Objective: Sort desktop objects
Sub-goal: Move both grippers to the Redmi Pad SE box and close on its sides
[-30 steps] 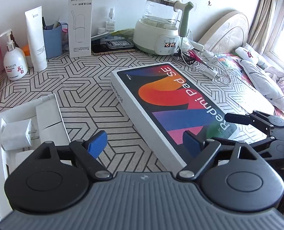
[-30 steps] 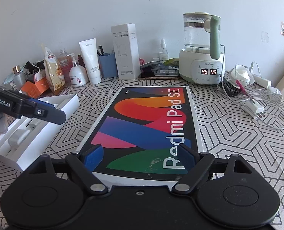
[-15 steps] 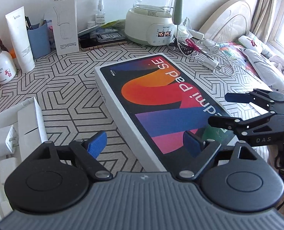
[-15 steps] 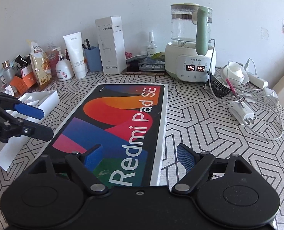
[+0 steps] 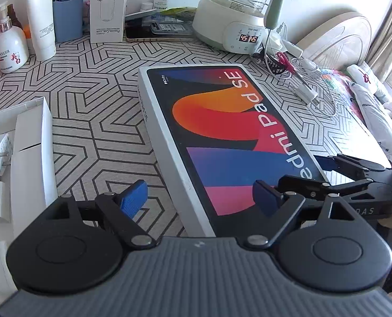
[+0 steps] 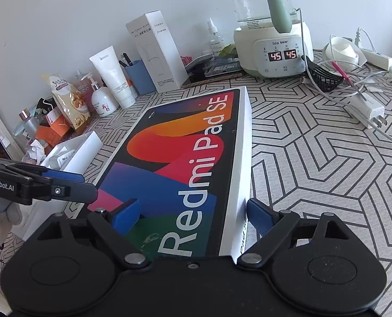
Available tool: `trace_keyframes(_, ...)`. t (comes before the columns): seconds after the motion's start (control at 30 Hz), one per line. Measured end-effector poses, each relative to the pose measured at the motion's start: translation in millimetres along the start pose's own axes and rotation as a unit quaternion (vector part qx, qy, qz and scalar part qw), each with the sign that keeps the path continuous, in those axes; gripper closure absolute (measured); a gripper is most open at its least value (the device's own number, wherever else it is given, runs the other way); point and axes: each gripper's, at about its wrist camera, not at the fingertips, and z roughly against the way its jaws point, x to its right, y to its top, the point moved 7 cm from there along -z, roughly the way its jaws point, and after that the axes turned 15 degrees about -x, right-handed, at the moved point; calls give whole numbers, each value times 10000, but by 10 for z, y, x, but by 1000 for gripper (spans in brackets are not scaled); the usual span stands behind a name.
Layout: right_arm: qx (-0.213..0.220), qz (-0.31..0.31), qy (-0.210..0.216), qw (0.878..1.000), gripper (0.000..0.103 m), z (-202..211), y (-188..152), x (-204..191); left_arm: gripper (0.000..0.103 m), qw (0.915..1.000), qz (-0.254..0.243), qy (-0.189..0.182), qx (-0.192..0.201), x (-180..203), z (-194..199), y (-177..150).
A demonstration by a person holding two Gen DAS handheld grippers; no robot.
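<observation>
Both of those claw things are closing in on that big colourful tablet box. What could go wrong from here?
The colourful Redmi Pad SE box is wide and flat; the right gripper straddles only one near corner, so it might tilt or slip if lifted. If slid forward, the box could push into the tangled white charger cables or the cream electric kettle. The left gripper works close beside the open white cardboard tray and could knock it.

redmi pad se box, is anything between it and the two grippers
Nothing visible. The left gripper and right gripper are both open and each straddles a near corner of the Redmi Pad SE box. The open white box sits off to the left, beside the path, not in it.
</observation>
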Motion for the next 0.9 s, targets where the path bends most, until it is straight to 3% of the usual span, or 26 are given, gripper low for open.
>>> trace_keyframes(0.07,-46,-106,33,9999,3,-36,-9,33,16,10000,21,-62,-69,11,-39,-13)
trace_keyframes(0.33,-204,1,215,9996,0,-60,-3,48,15,9995,59,-205,-251,38,-168,-62)
trace_keyframes(0.6,-409,146,322,9985,0,-120,55,-10,13,9981,170,-543,-221,42,-265,2)
trace_keyframes(0.9,-263,-72,400,9988,3,-156,160,82,11,9974,204,-628,-300,73,-297,29)
